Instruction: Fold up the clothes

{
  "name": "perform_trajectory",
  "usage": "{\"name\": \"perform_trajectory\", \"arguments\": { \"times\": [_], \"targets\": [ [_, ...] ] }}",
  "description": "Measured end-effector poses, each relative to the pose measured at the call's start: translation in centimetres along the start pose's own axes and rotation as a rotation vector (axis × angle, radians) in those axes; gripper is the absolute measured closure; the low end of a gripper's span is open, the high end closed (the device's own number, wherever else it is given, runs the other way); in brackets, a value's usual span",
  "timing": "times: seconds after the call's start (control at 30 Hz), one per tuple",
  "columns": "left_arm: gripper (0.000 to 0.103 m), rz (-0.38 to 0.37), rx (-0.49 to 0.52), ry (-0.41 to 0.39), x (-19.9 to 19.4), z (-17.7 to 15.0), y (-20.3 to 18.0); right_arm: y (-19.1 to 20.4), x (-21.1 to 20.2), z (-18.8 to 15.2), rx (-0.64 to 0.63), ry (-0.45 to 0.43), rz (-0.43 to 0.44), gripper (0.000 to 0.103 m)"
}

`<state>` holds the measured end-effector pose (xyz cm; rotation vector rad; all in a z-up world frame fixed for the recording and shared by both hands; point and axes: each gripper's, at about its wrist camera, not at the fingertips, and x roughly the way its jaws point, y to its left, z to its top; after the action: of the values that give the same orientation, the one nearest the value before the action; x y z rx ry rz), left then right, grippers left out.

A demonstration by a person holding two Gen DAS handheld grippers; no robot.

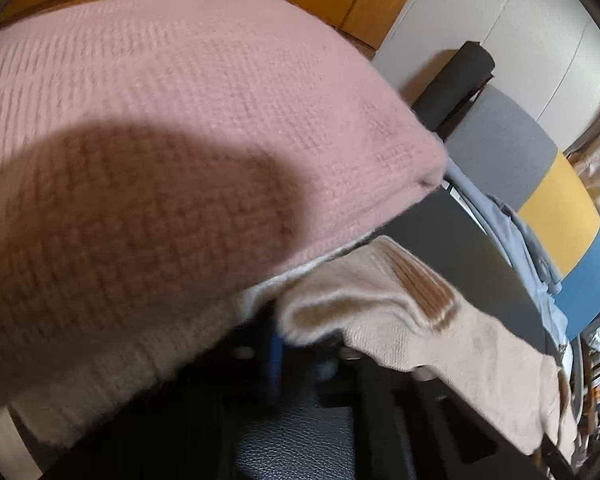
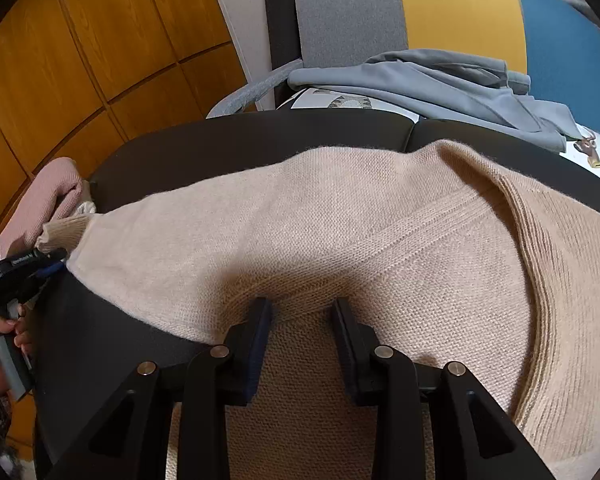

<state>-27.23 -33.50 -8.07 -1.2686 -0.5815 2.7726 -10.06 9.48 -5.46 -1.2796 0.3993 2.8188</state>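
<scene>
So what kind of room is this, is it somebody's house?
Probably a room in a home. There are orange wooden cupboard doors, a chair with a grey, yellow and blue back, and a beige sweater spread on a black padded surface for folding.

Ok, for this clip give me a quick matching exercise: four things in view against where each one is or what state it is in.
Things:
1. beige sweater
2. pink knit
3. blue-grey garment
4. left gripper

Places or states:
A. piled at the far side, in front of the colour-block chair
B. bunched at the left end of the dark surface
C. at the sweater's cuff
D. spread across the dark surface, a fold between the right gripper's fingers

Pairs: 1-D, 2-B, 3-A, 4-C
</scene>
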Motion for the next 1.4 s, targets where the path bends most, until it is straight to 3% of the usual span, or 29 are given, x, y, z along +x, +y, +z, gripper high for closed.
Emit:
{"name": "perform_trajectory", "arguments": {
  "times": [0.4, 0.63, 0.7, 0.73, 0.83, 0.97, 1.1, 1.17, 1.23, 1.4],
  "targets": [
    [0.102, -0.048, 0.204, -0.158, -4.4, 0.2, -6.8, -0.3, 0.0, -0.1, 0.005, 0.000, 0.010, 0.070],
    [0.102, -0.039, 0.286, -0.167, -5.1, 0.9, -8.0, -0.5, 0.0, -0.1, 0.009, -0.001, 0.017, 0.070],
    [0.094, -0.025, 0.303, -0.148, -5.2, 0.8, -7.0, -0.5, 0.0, -0.1, 0.011, -0.001, 0.020, 0.070],
    [0.079, -0.038, 0.297, -0.128, -5.1, 0.8, -6.5, -0.6, 0.0, -0.1, 0.013, -0.001, 0.022, 0.070],
    [0.076, -0.061, 0.254, -0.061, -4.1, 0.9, -4.2, -0.6, 0.0, -0.1, 0.016, -0.001, 0.025, 0.070],
    [0.064, -0.103, 0.279, 0.022, -2.8, 0.4, -2.1, -0.6, 0.0, -0.1, 0.018, -0.001, 0.027, 0.070],
    [0.050, -0.163, 0.398, 0.030, -3.2, -0.9, -2.8, -0.6, 0.1, 0.0, 0.021, -0.001, 0.030, 0.070],
    [0.030, -0.218, 0.425, -0.014, -4.1, -1.1, -3.6, -0.6, 0.1, 0.0, 0.022, -0.001, 0.031, 0.070],
    [0.015, -0.211, 0.472, -0.064, -4.5, -1.3, -4.7, -0.6, 0.1, 0.0, 0.023, -0.001, 0.031, 0.070],
    [0.015, -0.094, 0.652, -0.066, -2.7, -1.8, -7.4, -0.6, 0.2, 0.0, 0.021, -0.001, 0.029, 0.070]
  ]
}}
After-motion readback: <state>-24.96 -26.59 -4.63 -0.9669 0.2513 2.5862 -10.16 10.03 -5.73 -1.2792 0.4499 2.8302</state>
